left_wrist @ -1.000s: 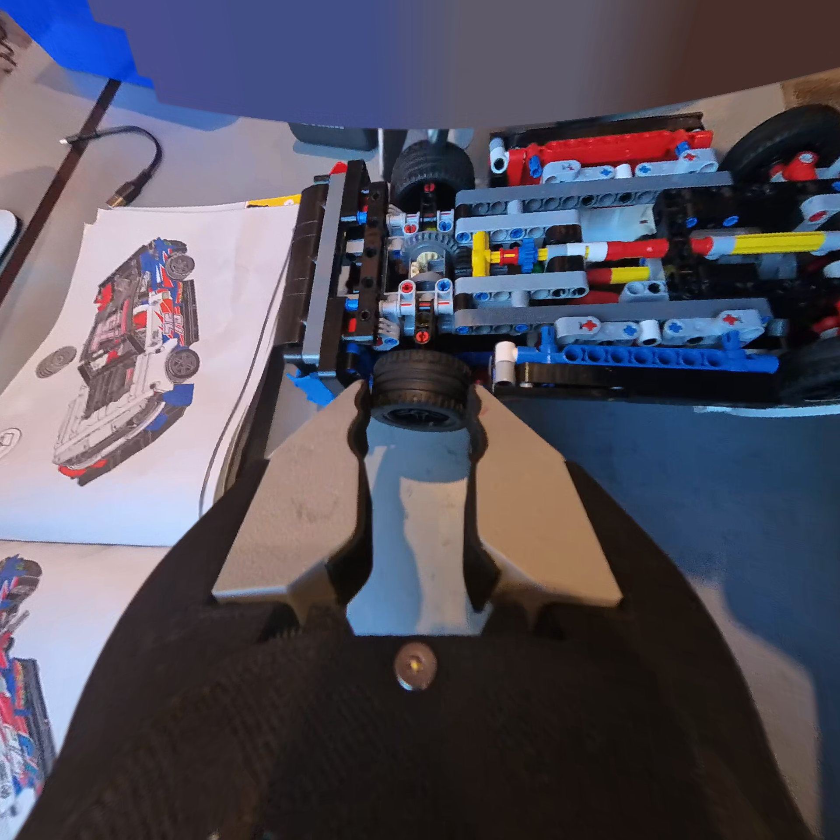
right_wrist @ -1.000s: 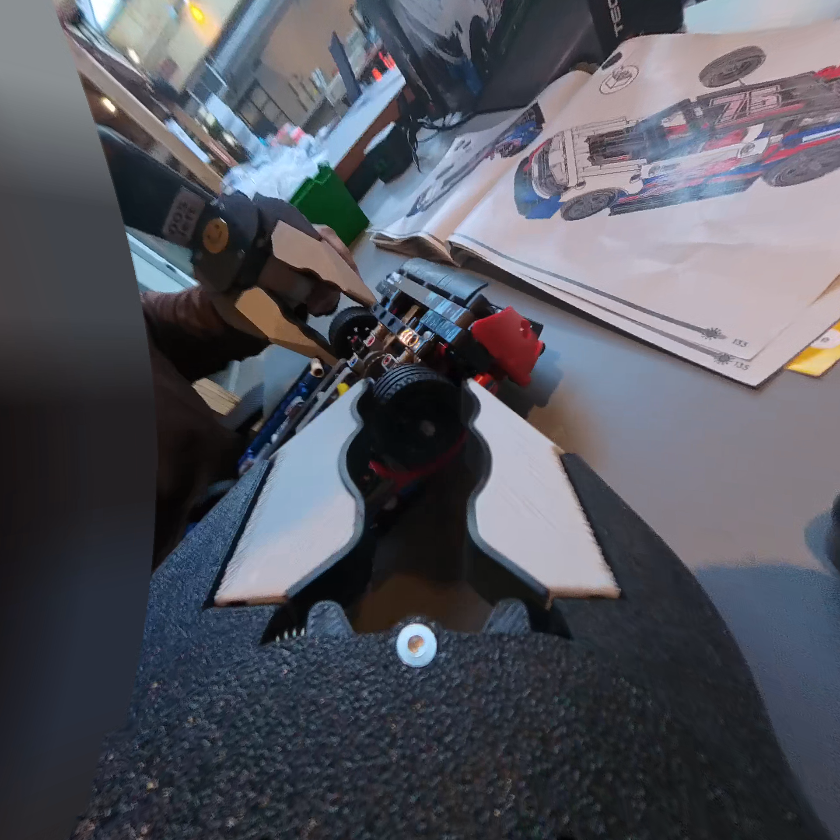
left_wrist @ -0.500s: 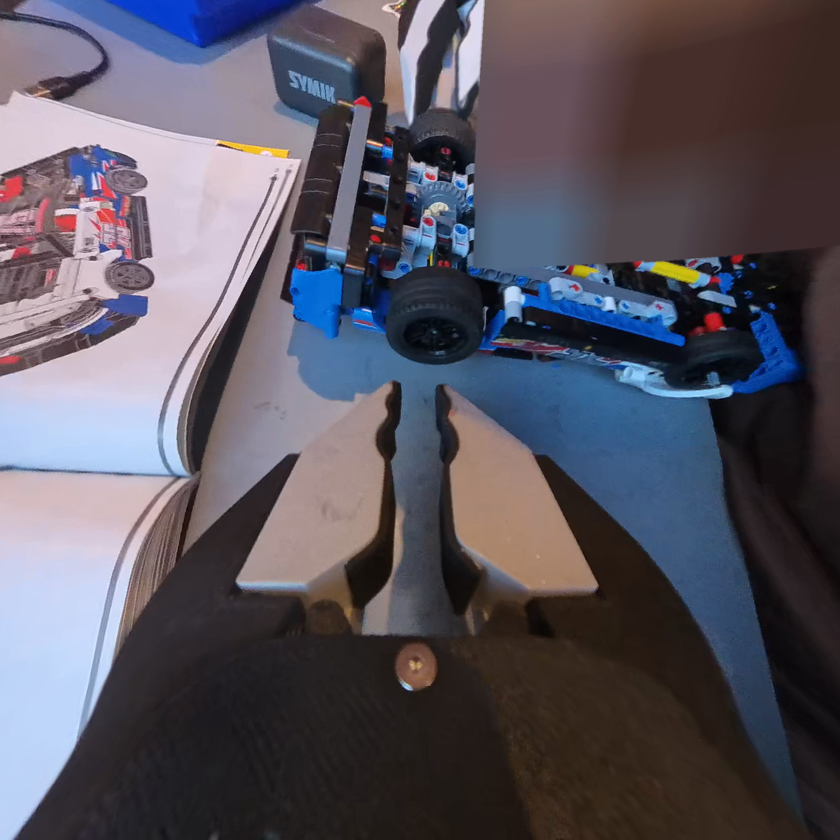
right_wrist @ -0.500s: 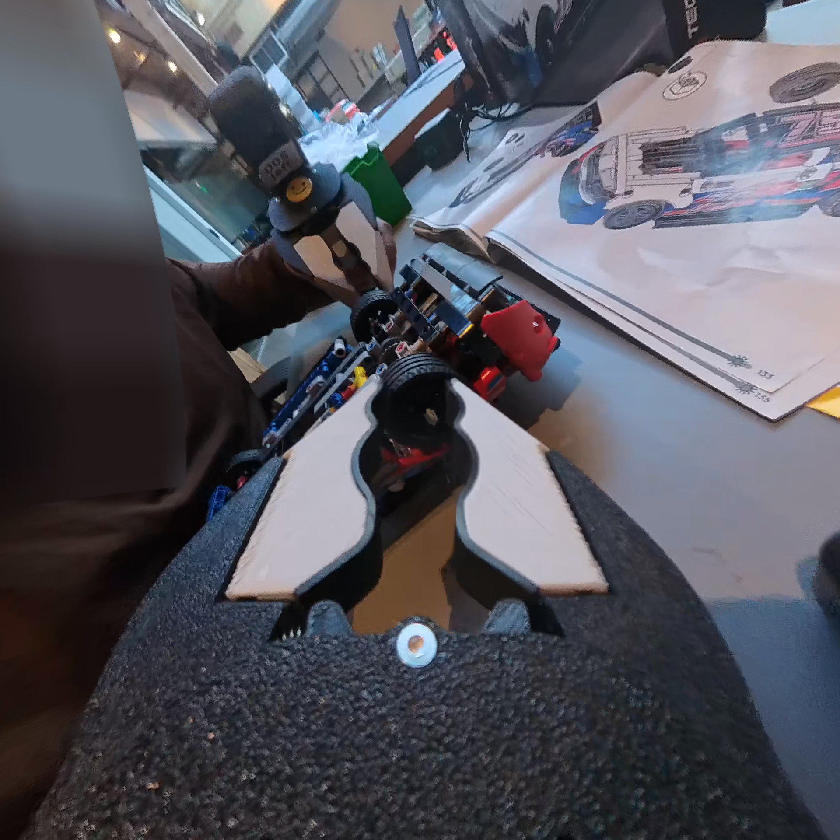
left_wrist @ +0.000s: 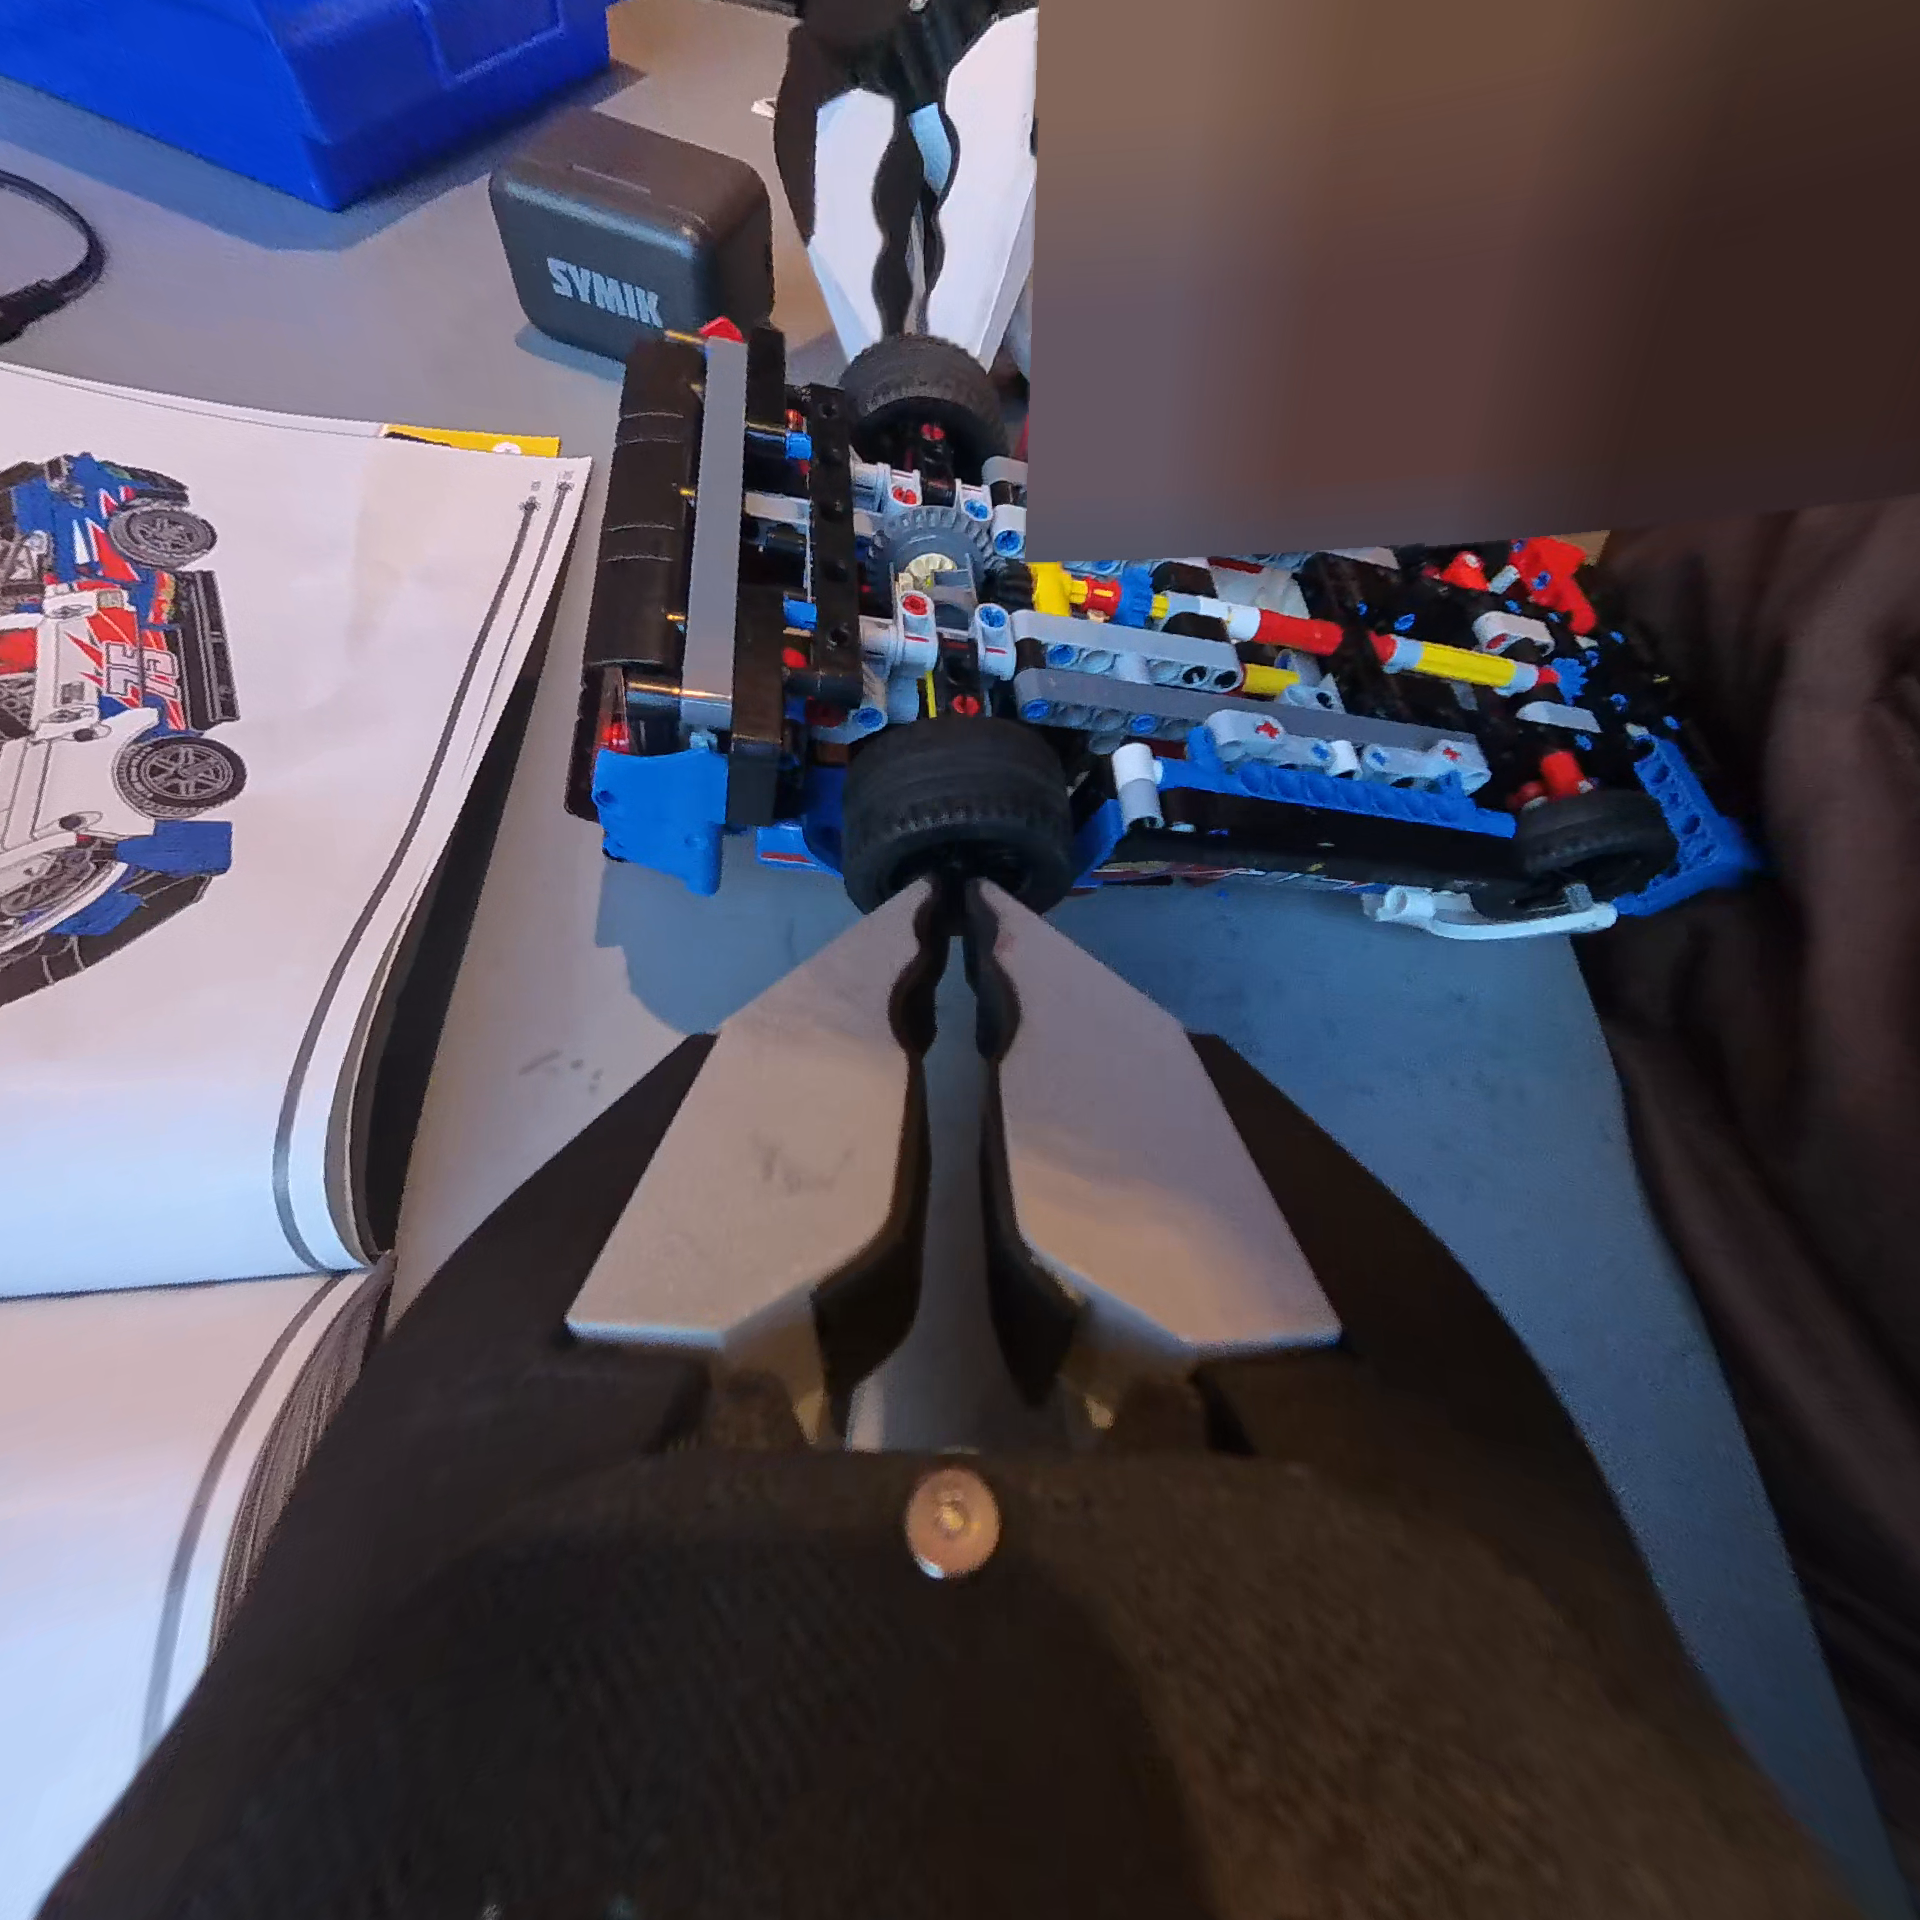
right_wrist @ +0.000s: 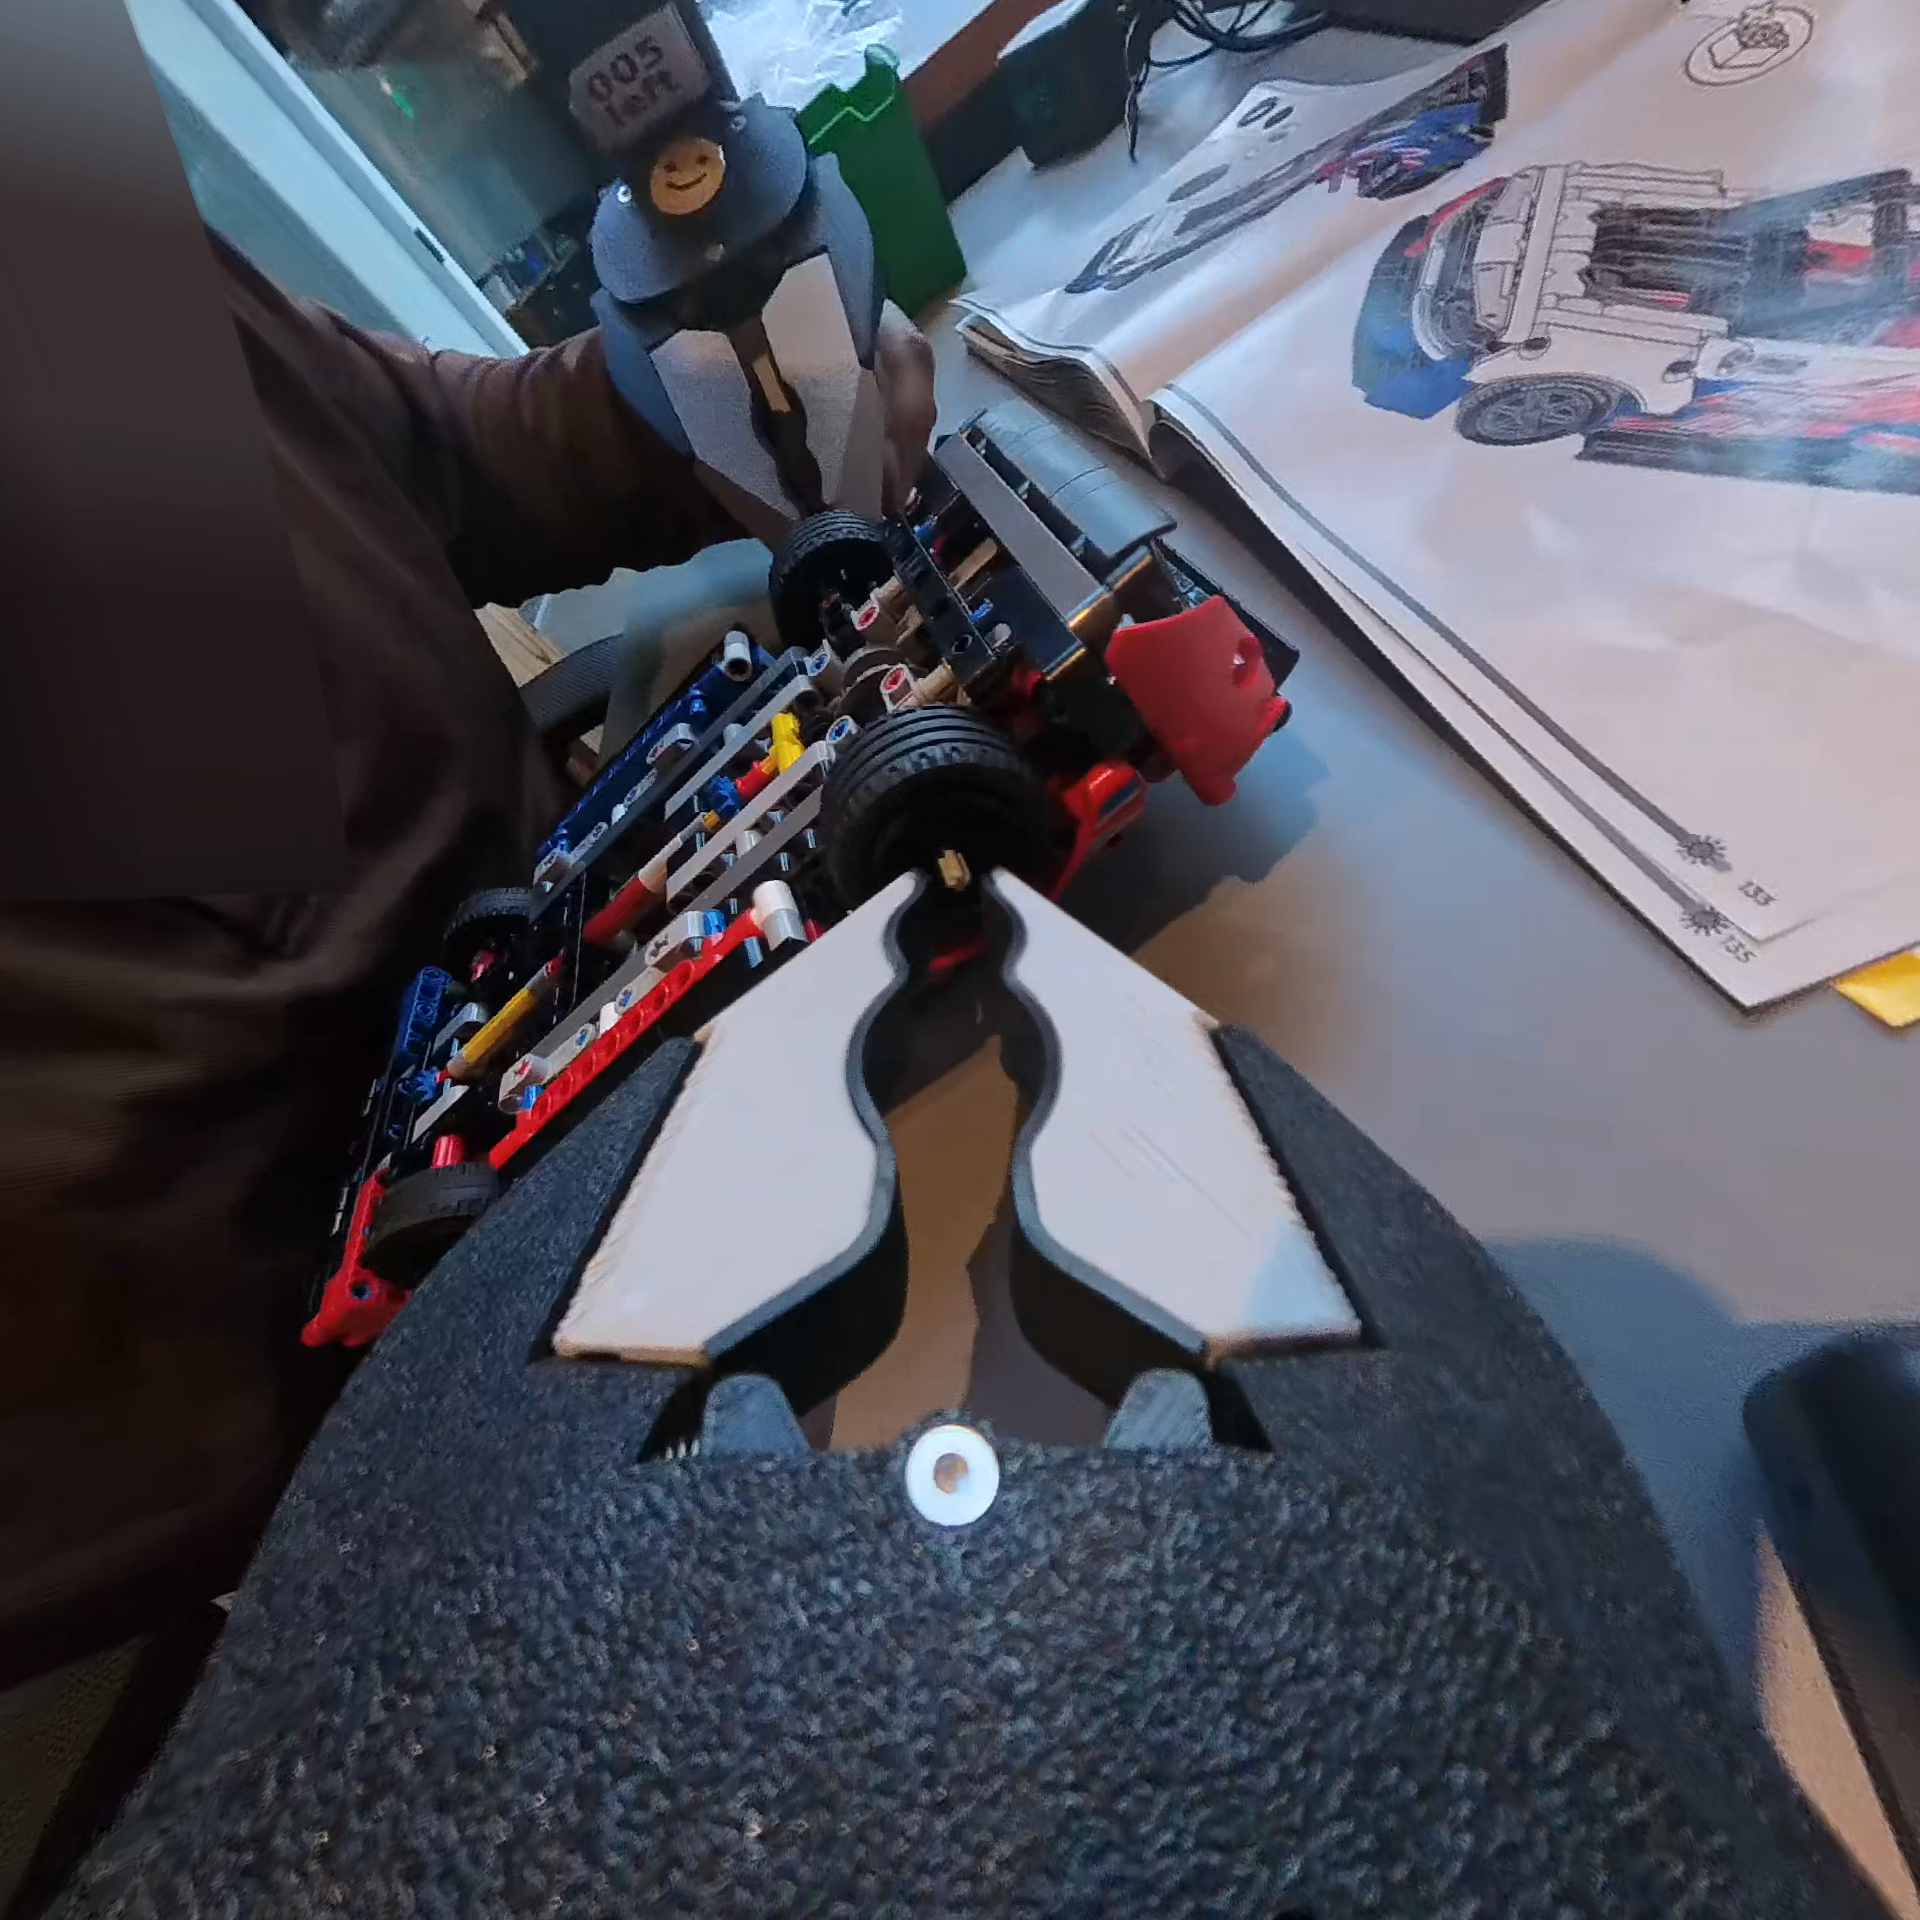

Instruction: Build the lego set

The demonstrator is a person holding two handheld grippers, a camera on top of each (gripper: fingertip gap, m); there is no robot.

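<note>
The lego car (left_wrist: pixel 1143 665) lies underside up on the grey table, and also shows in the right wrist view (right_wrist: pixel 665 831). My left gripper (left_wrist: pixel 954 902) is shut, its tips against the hub of the near rear wheel (left_wrist: pixel 956 810). It shows across the car in the right wrist view (right_wrist: pixel 795 488). My right gripper (right_wrist: pixel 953 885) is closed to a narrow gap, its tips at the hub of the opposite wheel (right_wrist: pixel 935 790). A tan axle end (right_wrist: pixel 951 864) shows between them. The left wrist view shows it beyond the car (left_wrist: pixel 909 322), above that wheel (left_wrist: pixel 920 395).
The open instruction booklet (left_wrist: pixel 260 831) lies beside the car's rear and shows in the right wrist view (right_wrist: pixel 1558 520). A black box (left_wrist: pixel 634 239), a blue bin (left_wrist: pixel 312 83) and a cable (left_wrist: pixel 52 270) stand behind. A person's dark sleeve (right_wrist: pixel 364 520) lies along the car's front. The gap from one gripper's tips to the other's is roughly 12 cm.
My left gripper let go of the wheel, drew back, closed and returned to the hub. My right gripper slid back off its wheel and closed to a narrow gap.
</note>
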